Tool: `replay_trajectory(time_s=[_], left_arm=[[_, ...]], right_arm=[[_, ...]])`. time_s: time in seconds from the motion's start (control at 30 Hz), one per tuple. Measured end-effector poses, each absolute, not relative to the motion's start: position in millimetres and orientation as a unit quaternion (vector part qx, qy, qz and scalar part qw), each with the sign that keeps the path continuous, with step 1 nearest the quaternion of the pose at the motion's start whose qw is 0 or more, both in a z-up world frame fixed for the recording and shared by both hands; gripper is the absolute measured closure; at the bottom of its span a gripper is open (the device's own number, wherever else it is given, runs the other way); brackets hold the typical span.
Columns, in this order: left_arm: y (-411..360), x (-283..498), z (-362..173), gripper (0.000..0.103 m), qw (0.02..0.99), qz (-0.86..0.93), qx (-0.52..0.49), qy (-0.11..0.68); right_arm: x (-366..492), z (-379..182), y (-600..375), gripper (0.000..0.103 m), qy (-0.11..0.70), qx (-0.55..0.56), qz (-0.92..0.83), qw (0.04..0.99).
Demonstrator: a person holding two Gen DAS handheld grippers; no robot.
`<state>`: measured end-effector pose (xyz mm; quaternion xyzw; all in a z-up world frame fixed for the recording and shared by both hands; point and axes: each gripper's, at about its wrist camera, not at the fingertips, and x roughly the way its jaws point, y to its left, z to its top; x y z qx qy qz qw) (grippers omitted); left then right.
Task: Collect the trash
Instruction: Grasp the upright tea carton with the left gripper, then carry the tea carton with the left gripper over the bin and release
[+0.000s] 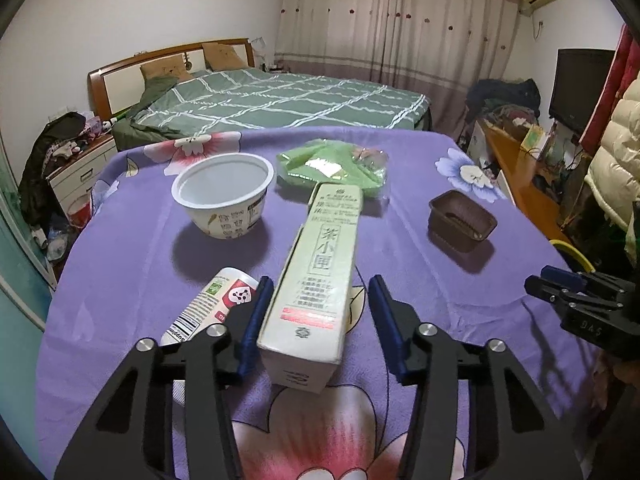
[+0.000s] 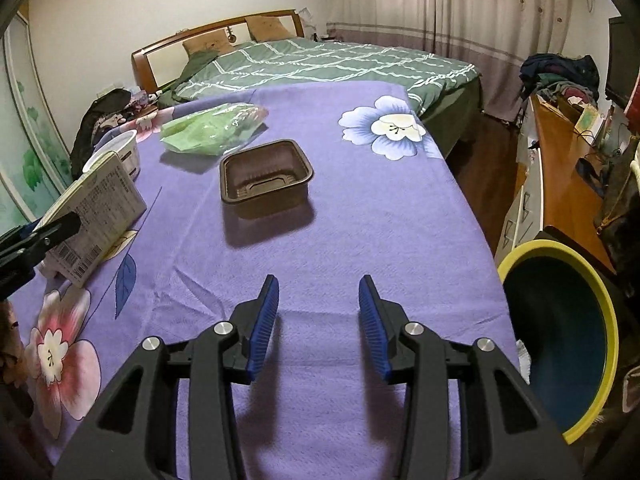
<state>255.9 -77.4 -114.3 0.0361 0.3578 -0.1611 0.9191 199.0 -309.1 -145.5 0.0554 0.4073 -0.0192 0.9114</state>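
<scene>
Left gripper (image 1: 318,292) straddles the tea carton (image 1: 316,280), right pad clear; right gripper (image 2: 318,292) stands half-wide, empty, near the table's right edge.

Left claw (image 1: 318,290) angled down, jaws apart, right claw (image 2: 319,290) angled down, jaws parted, empty
</scene>
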Motion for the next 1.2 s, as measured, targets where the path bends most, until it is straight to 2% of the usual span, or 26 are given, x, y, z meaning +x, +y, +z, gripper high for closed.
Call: replay_trajectory(time_s=[0.1,0.37,0.77,1.2], left_arm=[[-78,259,-117,0.069,0.917,-0.165,0.033,0.363],[-83,254,-114,0.072,0.916,-0.169,0.027,0.363],[-116,221,-89,0.073,0.914,-0.214,0.032,0.344],[-231,179,-75,0.073,0.876,-0.337,0.069,0.337]], right_arm=[[200,-146,-310,0.063,0.41,0.059,-0.019,0.91],[195,-144,-312,0.063,0.401,0.058,-0.022,0.914],[165,-130,-338,0.063,0.384,0.075,-0.039,0.92],[98,-128,-424,0.063,0.373,0.109,-0.142,0.91]])
